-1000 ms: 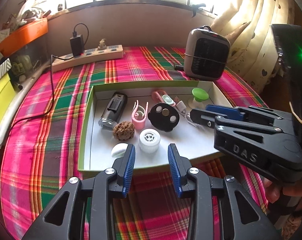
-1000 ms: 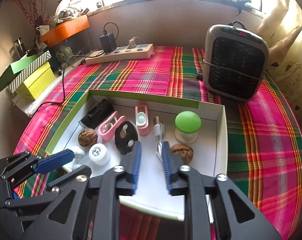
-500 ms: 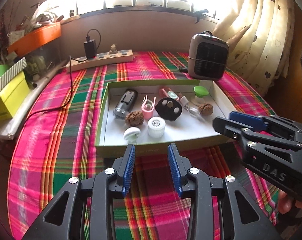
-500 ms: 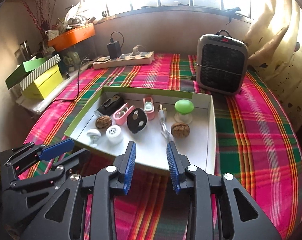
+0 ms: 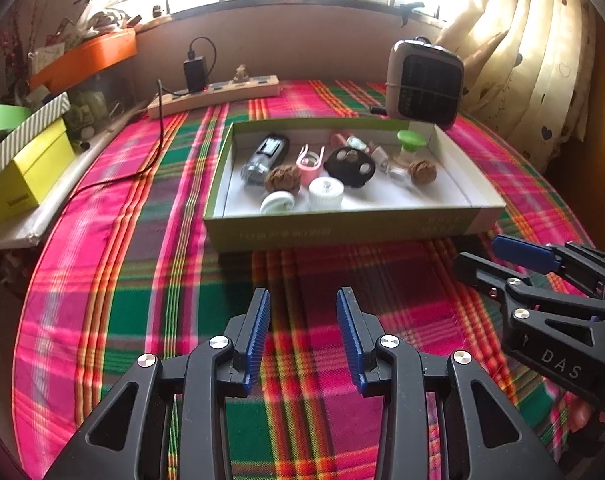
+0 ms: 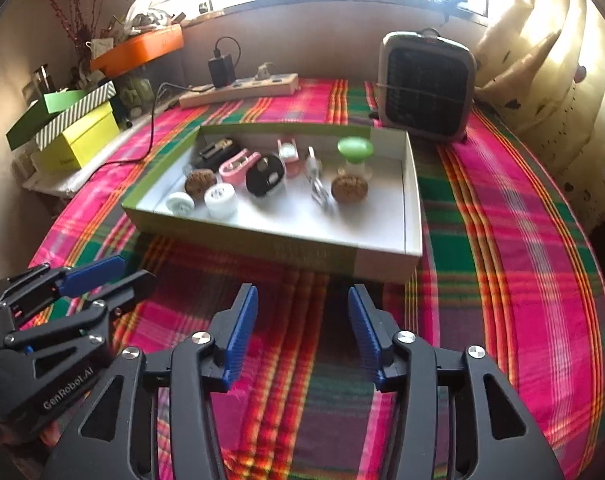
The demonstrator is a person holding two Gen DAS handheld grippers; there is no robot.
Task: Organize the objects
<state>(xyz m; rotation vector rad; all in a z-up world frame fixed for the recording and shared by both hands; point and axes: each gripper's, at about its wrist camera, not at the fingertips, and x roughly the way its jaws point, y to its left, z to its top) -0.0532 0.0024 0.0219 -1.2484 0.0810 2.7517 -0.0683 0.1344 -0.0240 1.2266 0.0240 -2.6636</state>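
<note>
A shallow green-and-white box (image 5: 342,232) (image 6: 286,240) sits mid-table and holds several small things: two walnuts (image 5: 282,178) (image 6: 349,188), a white cap (image 5: 325,193), a black disc (image 5: 350,162), a pink clip (image 5: 311,160), a green-topped knob (image 5: 410,140) and a dark gadget (image 5: 264,156). My left gripper (image 5: 302,324) is open and empty over the cloth in front of the box. My right gripper (image 6: 302,320) is open and empty, also in front of the box; it shows at the right of the left wrist view (image 5: 502,256).
A plaid cloth (image 5: 142,280) covers the round table. A small heater (image 5: 424,82) stands behind the box at right, a power strip (image 5: 214,94) at the back. Yellow and green boxes (image 5: 26,168) lie at the left edge. A curtain (image 5: 542,60) hangs at right.
Both grippers have drawn back from over the box toward the table's near side. The right gripper's jaws have opened wider. The walnut it hovered over stays in the box.
</note>
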